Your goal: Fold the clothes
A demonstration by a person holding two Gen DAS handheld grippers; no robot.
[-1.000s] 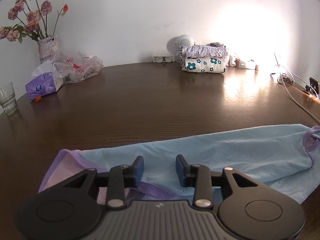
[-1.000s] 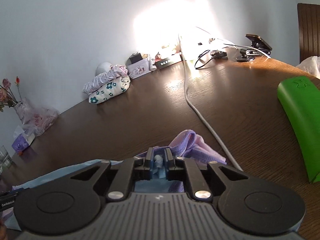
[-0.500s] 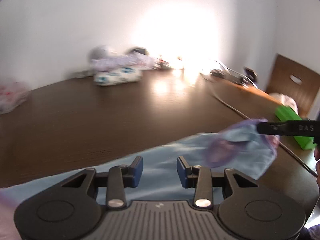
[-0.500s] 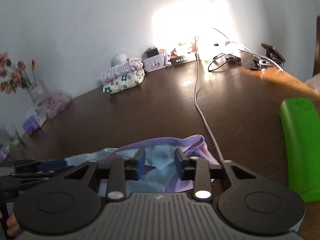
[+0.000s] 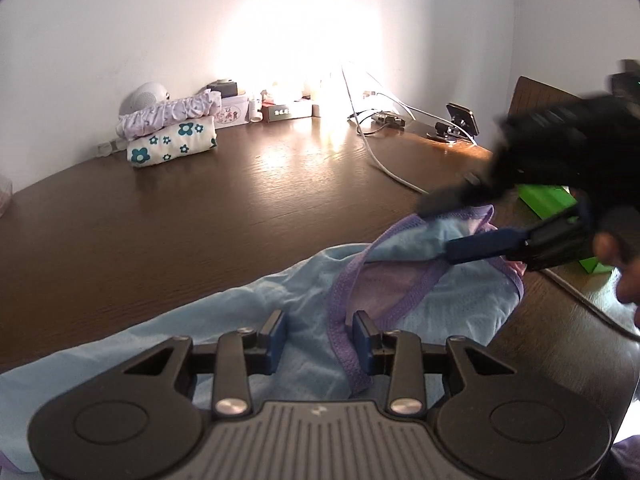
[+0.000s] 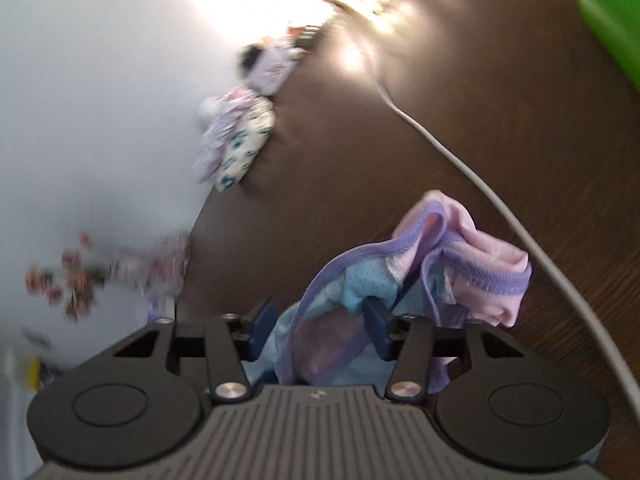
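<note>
Each gripper [image 5: 320,342] has a black ribbed body. Behind the jaws sit two round discs and silver screws. The fingertips [image 6: 262,326] carry dark blue pads.

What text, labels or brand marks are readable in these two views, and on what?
None can be read in full.
Small dark box by the wall: pale characters, too small to read.
White tin beside the folded clothes: printed picture, any wording too small.
Each hand-held gripper's grey body: tiny pale emblem, not legible.
Right wrist view: motion-blurred, nothing readable.

Garment [image 5: 304,300] on table [image 5: 200,216] front; folded clothes stack [image 5: 170,136] behind, cable [image 5: 380,160] right.
</note>
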